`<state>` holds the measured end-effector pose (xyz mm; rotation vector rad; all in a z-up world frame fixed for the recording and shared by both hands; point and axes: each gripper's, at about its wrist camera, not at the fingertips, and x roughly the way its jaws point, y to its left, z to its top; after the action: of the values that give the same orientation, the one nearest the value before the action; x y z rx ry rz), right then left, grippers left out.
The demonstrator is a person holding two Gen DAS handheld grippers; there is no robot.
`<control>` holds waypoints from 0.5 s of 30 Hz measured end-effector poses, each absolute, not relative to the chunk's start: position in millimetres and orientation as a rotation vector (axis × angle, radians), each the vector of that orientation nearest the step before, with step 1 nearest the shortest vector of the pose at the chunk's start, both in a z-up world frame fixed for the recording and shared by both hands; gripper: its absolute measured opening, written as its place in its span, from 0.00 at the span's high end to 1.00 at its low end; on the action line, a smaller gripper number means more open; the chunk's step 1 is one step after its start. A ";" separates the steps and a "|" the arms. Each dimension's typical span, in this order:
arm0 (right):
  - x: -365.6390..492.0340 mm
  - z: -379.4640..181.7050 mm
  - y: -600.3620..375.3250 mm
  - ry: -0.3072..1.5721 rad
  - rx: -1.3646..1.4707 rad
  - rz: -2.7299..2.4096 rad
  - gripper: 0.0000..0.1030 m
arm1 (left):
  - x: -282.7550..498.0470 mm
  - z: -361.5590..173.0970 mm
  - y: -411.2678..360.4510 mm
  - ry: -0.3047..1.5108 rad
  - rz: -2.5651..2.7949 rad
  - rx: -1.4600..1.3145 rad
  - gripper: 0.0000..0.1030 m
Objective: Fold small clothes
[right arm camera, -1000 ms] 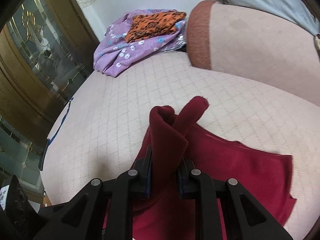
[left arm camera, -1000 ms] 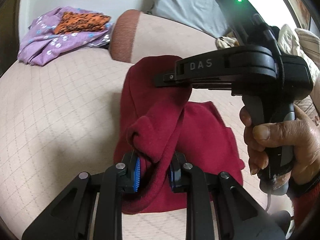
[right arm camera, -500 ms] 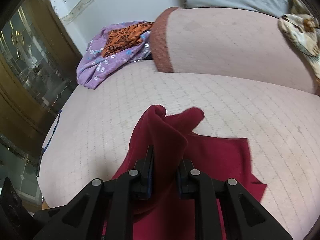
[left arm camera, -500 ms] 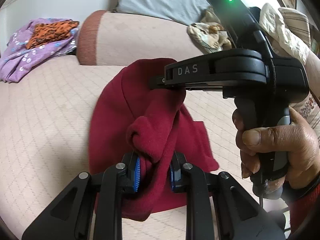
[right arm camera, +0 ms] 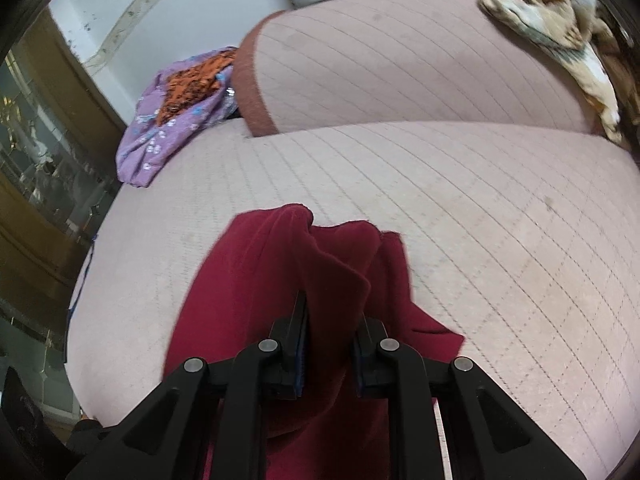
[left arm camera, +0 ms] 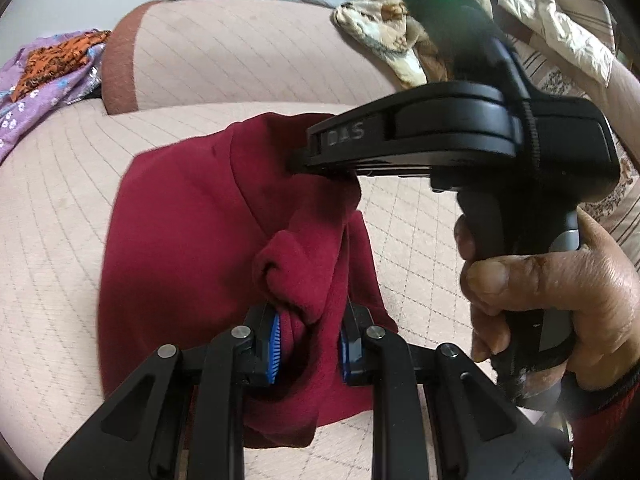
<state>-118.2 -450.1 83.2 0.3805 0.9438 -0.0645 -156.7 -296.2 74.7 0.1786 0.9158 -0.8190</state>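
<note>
A dark red fleece garment (left arm camera: 180, 240) lies partly on the pink quilted bed (left arm camera: 52, 240), lifted at one edge. My left gripper (left arm camera: 308, 344) is shut on a bunched fold of it, blue pads pressing both sides. In the left wrist view the right gripper (left arm camera: 296, 166), held by a hand (left arm camera: 560, 300), pinches the cloth further back. Seen from the right wrist, the right gripper (right arm camera: 330, 356) is shut on another fold of the red garment (right arm camera: 248, 292), whose loose end drapes over the bed (right arm camera: 480, 220).
A purple floral cloth with an orange patterned piece (right arm camera: 180, 112) sits at the far left by a wooden glass cabinet (right arm camera: 36, 152). A pink bolster (right arm camera: 400, 60) lies across the back. Beige patterned clothes (left arm camera: 392, 36) are heaped at the back right.
Both grippers have carried the red garment to the right across the bed, folding it over itself. The purple pile has slid toward the left edge of both views.
</note>
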 end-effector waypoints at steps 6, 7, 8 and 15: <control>-109.4 41.5 -457.9 1.006 0.381 -0.130 0.78 | -155.2 56.6 -306.2 0.989 -0.869 0.164 0.58; -109.7 38.5 -458.7 1.012 0.371 -0.144 0.72 | -158.2 58.0 -304.0 0.994 -0.894 0.169 0.52; -113.3 39.6 -459.8 1.005 0.361 -0.161 0.68 | -164.2 63.1 -298.4 0.977 -0.916 0.189 0.50; -156.2 85.5 -453.3 0.922 0.350 -0.137 0.61 | -178.4 92.1 -235.8 0.889 -0.897 0.218 0.39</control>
<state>-156.2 -453.3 85.5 0.3504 0.9219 -0.1369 -178.4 -235.8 92.1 0.2185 0.8891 -0.8966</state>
